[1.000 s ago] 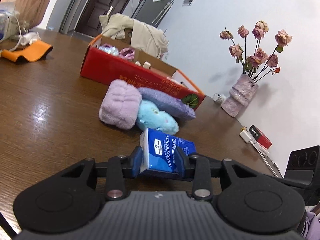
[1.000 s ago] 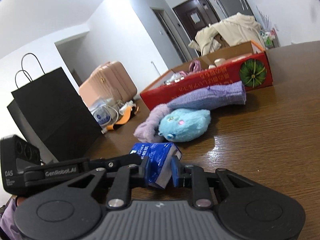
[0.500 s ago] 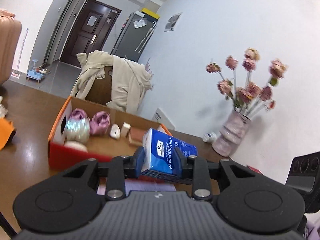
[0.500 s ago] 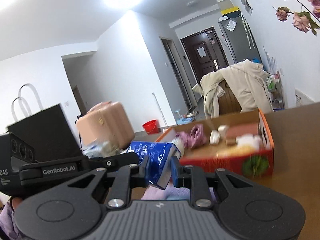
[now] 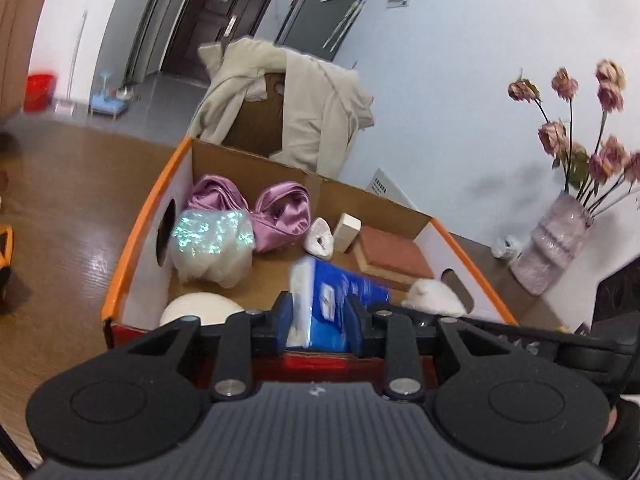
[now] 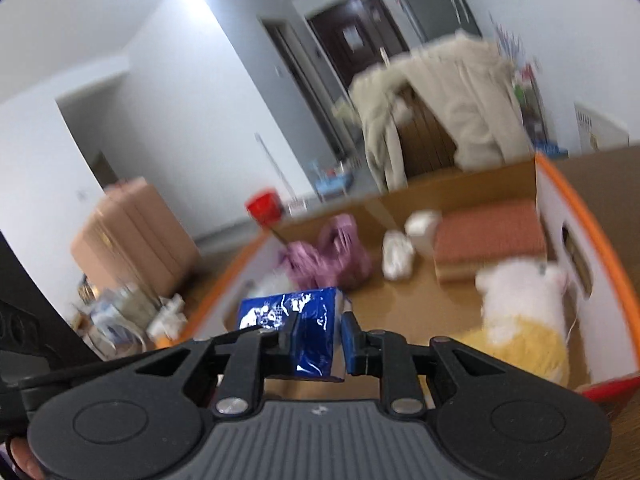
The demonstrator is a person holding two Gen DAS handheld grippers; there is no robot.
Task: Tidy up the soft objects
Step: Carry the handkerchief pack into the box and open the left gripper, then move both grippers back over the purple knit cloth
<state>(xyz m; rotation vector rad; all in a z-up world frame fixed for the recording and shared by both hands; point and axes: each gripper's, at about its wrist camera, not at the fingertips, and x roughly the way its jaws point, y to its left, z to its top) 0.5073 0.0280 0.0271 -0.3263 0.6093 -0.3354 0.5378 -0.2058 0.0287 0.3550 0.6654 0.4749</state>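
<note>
A blue pack of paper handkerchiefs [image 5: 340, 288] hangs over the near edge of an open cardboard box [image 5: 140, 220] with an orange rim. My left gripper [image 5: 320, 312] is shut on one end of the pack. My right gripper [image 6: 320, 332] is shut on the other end of the same pack [image 6: 288, 308]. Inside the box lie purple satin cloths [image 5: 280, 208], a shimmering white bag [image 5: 212, 240], a terracotta pad [image 5: 392, 252] and a white and yellow plush [image 6: 520, 292]. The right wrist view is blurred.
The box stands on a brown wooden table [image 5: 60, 200]. A vase of dried roses [image 5: 552, 248] is at the right by the wall. A chair draped with a beige coat [image 5: 288, 112] stands behind the box. A pink suitcase [image 6: 128, 232] is at the far left.
Both grippers carried the handkerchief pack forward, away from the plush toys on the table, to a spot above the box. The box interior now fills both views.
</note>
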